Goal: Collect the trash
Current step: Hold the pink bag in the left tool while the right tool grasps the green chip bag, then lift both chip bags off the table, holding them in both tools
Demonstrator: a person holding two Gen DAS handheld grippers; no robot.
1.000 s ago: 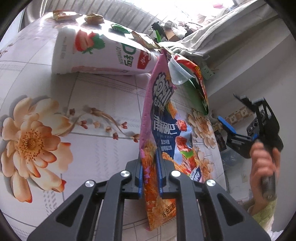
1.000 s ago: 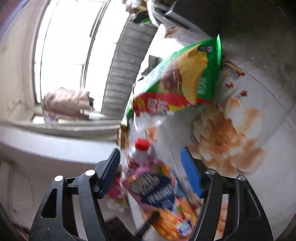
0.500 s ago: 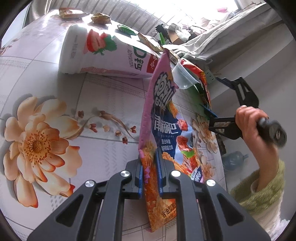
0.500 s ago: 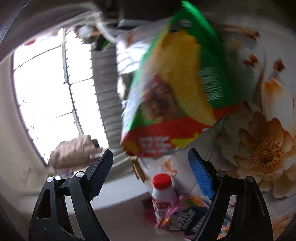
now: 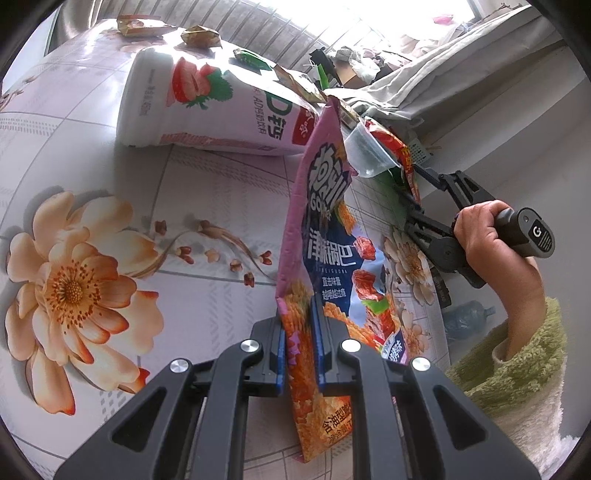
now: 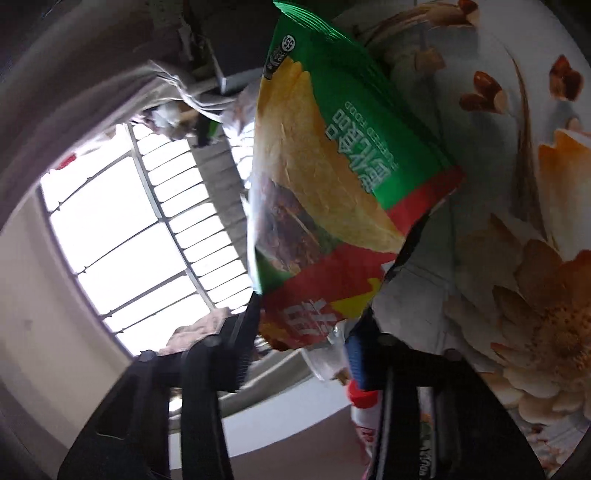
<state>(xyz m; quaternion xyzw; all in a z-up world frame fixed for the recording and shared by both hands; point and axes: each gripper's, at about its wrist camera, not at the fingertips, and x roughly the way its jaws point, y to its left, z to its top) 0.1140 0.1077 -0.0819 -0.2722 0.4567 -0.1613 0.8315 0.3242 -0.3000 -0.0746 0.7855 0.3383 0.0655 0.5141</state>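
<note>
Daylight pours through a barred window [image 6: 147, 236] onto the table [image 5: 207, 206], whose cloth is printed with large orange flowers, and across it we see the litter: a white drink bottle [image 5: 207, 110] with a strawberry label lying on its side, and small crumpled wrappers [image 5: 201, 35] near the far edge. We hold the left gripper [image 5: 298, 350] clamped on a pink and blue snack bag [image 5: 325, 236], its blue pads pressing the lower, orange part so that the bag stands upright above the tabletop, its pink top edge near the bottle. A clear plastic cup [image 5: 364, 155] sits at the mouth of that bag. Just behind the cup is a green and red chip bag [image 6: 332, 177], at the table's right edge. Our right hand [image 5: 476, 229], in a fuzzy green sleeve [image 5: 517, 354], grips the handle of the right gripper [image 6: 299, 343], which reaches in from the side. In the right wrist view, the red bottom edge of the chip bag lies between the two fingers; the jaws have just been closing around it and now stand fairly narrow. The left finger touches the bag's edge, while we cannot tell whether the blue pad [image 6: 356, 362] on the other side presses it yet. Below that pad, a red bottle cap [image 6: 364, 400] shows, blurred.
</note>
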